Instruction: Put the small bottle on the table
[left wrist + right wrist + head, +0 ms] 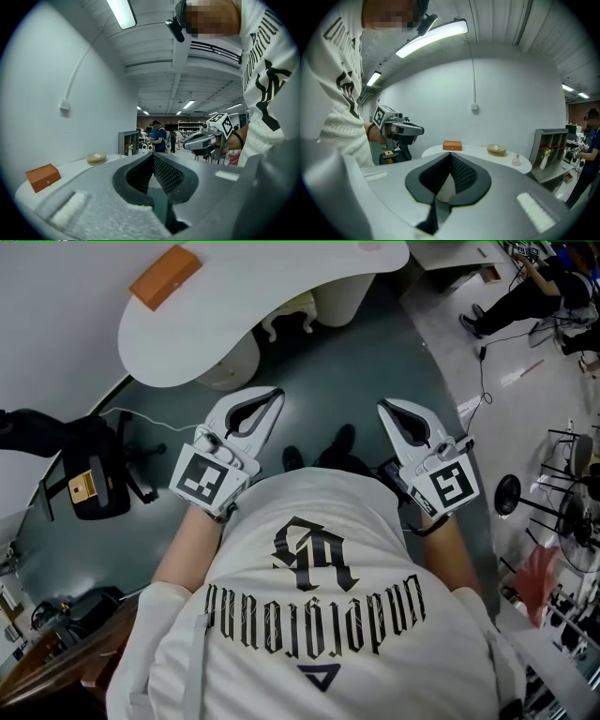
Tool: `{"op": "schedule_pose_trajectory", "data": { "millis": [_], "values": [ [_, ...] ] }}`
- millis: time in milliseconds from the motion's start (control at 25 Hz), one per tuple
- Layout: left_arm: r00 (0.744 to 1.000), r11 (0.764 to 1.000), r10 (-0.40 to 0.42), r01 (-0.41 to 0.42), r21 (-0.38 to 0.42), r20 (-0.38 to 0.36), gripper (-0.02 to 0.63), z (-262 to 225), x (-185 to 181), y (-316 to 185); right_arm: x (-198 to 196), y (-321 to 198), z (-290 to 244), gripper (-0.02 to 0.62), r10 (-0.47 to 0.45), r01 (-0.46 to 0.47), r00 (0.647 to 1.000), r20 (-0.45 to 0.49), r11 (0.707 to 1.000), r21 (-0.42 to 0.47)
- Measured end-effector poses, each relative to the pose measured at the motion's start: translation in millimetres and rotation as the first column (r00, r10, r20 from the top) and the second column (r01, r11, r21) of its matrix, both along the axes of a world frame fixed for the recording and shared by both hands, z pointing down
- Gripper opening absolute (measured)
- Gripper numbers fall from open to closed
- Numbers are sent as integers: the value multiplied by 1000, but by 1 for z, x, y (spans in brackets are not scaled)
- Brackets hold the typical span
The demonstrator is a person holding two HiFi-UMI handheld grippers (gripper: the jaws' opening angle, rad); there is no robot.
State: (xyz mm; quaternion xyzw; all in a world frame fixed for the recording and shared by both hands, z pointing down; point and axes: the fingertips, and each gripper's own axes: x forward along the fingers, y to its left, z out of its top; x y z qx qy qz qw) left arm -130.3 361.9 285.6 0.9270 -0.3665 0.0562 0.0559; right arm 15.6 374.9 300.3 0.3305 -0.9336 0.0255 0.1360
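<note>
A small pinkish bottle (516, 161) stands on the round white table (478, 152), near its right end, in the right gripper view. An orange box (452, 146) and a shallow wooden dish (496, 149) sit on the same table. In the head view the table (281, 287) lies ahead of me with the orange box (165, 276) on it. I hold my left gripper (277, 393) and right gripper (382, 407) in front of my chest, well short of the table. Both are shut with nothing between the jaws. Each shows in the other's view: the right gripper (206, 138), the left gripper (401, 129).
A black wheeled stand (89, 479) is on the floor at my left. To the right of the table stands a grey shelf unit (551, 145) holding a white vase (543, 161). A person (525, 287) sits at the far right, and a round black stand base (507, 493) is nearby.
</note>
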Motion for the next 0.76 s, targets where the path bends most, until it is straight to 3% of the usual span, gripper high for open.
{"op": "schedule_pose_trajectory", "data": {
  "millis": [760],
  "values": [
    [1000,1000,15,-14,5,-12,6,-3,-16,-8,-22,-9,-3,2,-10,11,1000,-18,1000,13]
  ]
}}
